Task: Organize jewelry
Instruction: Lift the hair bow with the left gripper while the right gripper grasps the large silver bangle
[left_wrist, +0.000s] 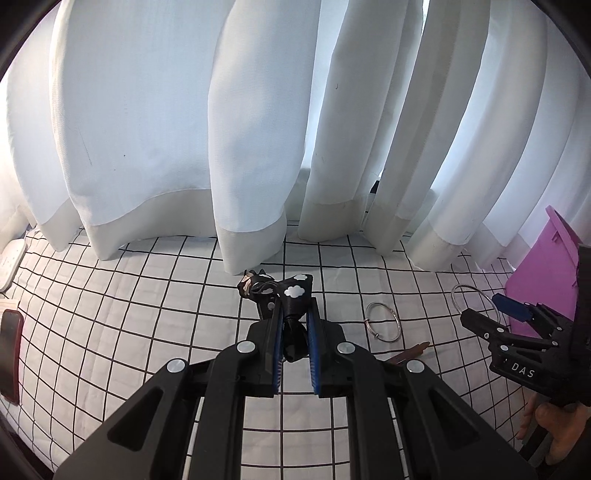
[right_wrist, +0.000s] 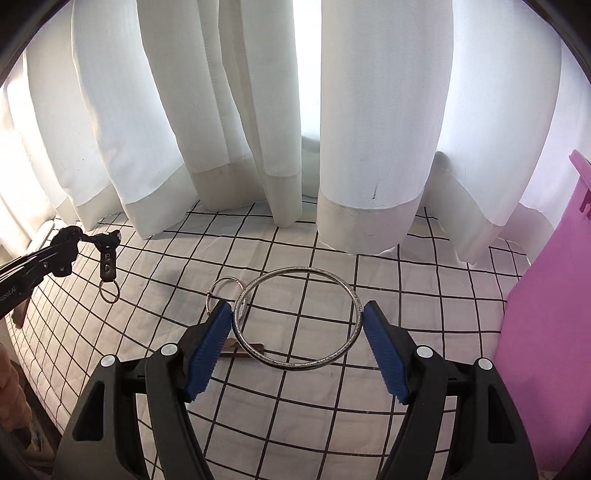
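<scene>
Bangle (right_wrist: 299, 321): our right claw (right_wrist: 297, 325) grips it beside the pink box (right_wrist: 546, 332); left claw (left_wrist: 295, 325) pinches keychain (left_wrist: 291, 295); small ring (right_wrist: 225, 291) remains.

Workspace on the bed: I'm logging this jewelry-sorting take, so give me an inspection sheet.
Surface: checked bedsheet, white with black grid.
Job's things: large bangle; small ring beside it; black keychain; pink box at right.
Clutter: brown clip under the bangle; phone; white power strip.
Grippers: left tool shut on keychain; right tool gripping the bangle.
Cables: nothing seen.
Surroundings: white curtains.
</scene>
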